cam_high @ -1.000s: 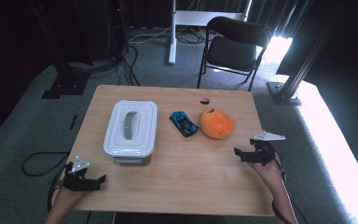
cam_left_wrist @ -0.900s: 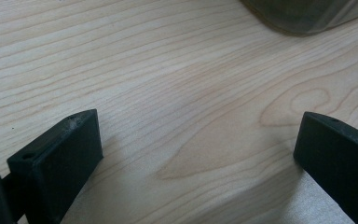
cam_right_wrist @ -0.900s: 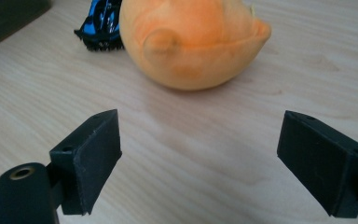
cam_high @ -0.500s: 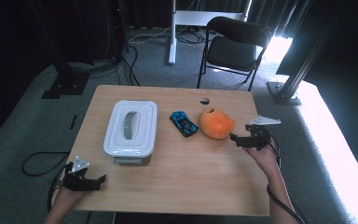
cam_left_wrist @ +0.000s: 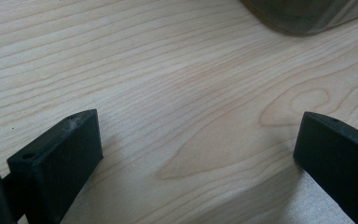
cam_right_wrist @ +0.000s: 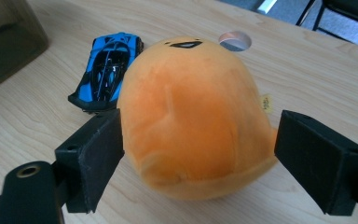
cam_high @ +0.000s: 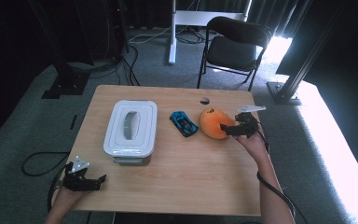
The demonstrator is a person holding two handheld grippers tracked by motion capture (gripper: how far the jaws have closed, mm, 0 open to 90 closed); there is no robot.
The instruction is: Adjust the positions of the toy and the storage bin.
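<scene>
An orange plush toy (cam_high: 213,122) lies on the wooden table (cam_high: 191,182), right of centre. My right gripper (cam_high: 226,128) is open, and its jaws stand on either side of the plush (cam_right_wrist: 196,116), the near-left one about touching it. Just left of the plush sits a blue toy car (cam_high: 183,123), which the right gripper view shows behind the plush (cam_right_wrist: 106,70). My left gripper (cam_high: 98,179) rests open near the table's front left corner, with only bare wood between its jaws (cam_left_wrist: 200,140).
A white lidded container (cam_high: 131,129) stands left of the car; its corner shows at the top of the left gripper view (cam_left_wrist: 307,14). A cable hole (cam_high: 204,100) is cut in the table behind the plush. A black chair (cam_high: 235,44) stands beyond the table.
My right gripper has moved left and forward from the table's right edge until its jaws stand around the orange plush. The left gripper has stayed put.
</scene>
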